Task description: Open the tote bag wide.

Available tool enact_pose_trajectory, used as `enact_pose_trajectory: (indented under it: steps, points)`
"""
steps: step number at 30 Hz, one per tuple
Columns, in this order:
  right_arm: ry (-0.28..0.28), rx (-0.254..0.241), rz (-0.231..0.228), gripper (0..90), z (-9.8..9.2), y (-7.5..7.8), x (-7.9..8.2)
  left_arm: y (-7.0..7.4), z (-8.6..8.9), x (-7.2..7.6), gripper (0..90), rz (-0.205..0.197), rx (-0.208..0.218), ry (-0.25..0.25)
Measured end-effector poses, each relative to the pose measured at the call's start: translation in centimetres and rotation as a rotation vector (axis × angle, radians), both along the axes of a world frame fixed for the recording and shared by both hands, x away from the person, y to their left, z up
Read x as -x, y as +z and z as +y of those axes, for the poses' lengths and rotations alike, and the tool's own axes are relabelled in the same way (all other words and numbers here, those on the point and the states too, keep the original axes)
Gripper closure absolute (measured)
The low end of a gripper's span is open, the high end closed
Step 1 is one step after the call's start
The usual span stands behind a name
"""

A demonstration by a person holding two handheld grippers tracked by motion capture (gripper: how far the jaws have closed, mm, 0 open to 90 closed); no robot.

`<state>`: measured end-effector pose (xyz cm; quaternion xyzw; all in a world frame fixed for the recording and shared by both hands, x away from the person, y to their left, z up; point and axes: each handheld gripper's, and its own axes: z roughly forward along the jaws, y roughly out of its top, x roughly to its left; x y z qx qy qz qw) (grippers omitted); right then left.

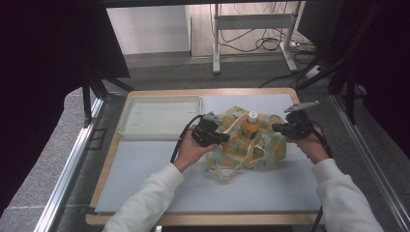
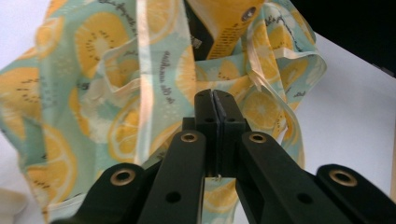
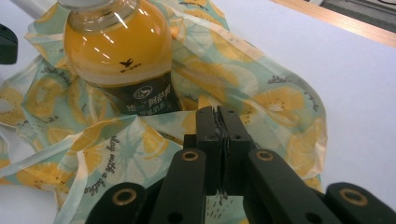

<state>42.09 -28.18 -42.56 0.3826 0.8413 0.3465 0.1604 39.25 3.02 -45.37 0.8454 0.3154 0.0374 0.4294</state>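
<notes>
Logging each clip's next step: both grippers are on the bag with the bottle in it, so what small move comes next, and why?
Probably spread the bag mouth apart. The left gripper and right gripper are each shut on bag cloth either side of the bottle, which stands half wrapped.

Left gripper (image 1: pixel 223 137) and right gripper (image 1: pixel 275 127) grip opposite edges of citrus-print bag (image 1: pixel 270 147); orange bottle (image 1: pixel 251 124) upright between. White tray (image 1: pixel 159 116) far left.
</notes>
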Motion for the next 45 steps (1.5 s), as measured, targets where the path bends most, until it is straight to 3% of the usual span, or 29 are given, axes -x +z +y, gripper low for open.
enact_pose_trajectory:
  steps: [10,13,17,21,28,33,45]
  points:
    - [0.021,0.006,0.023,88.9,1.5,-0.9,-0.7,-0.9,-2.4,-1.1,89.8,0.026,-0.029,-0.006]
    - [0.025,0.007,0.032,88.9,2.0,-1.3,-1.0,-1.4,-3.2,-1.9,89.8,0.027,-0.042,0.014]
    - [0.017,0.033,0.063,88.9,2.8,-2.6,-1.6,-2.0,-3.5,-3.6,89.8,0.06,-0.012,0.044]
    - [0.029,0.047,0.079,88.9,3.2,-3.9,-1.6,-2.4,-4.0,-5.0,89.9,0.062,-0.022,0.061]
    - [0.054,0.077,0.121,89.2,2.9,-5.6,-0.7,-3.5,-4.2,-7.3,89.9,0.082,-0.049,0.105]
    - [0.099,0.097,0.149,89.2,2.9,-6.3,1.0,-4.3,-4.1,-8.9,89.9,0.101,-0.039,0.136]
    - [0.155,0.09,0.193,89.3,2.5,-7.7,3.7,-5.4,-4.3,-11.7,89.9,0.142,-0.036,0.159]
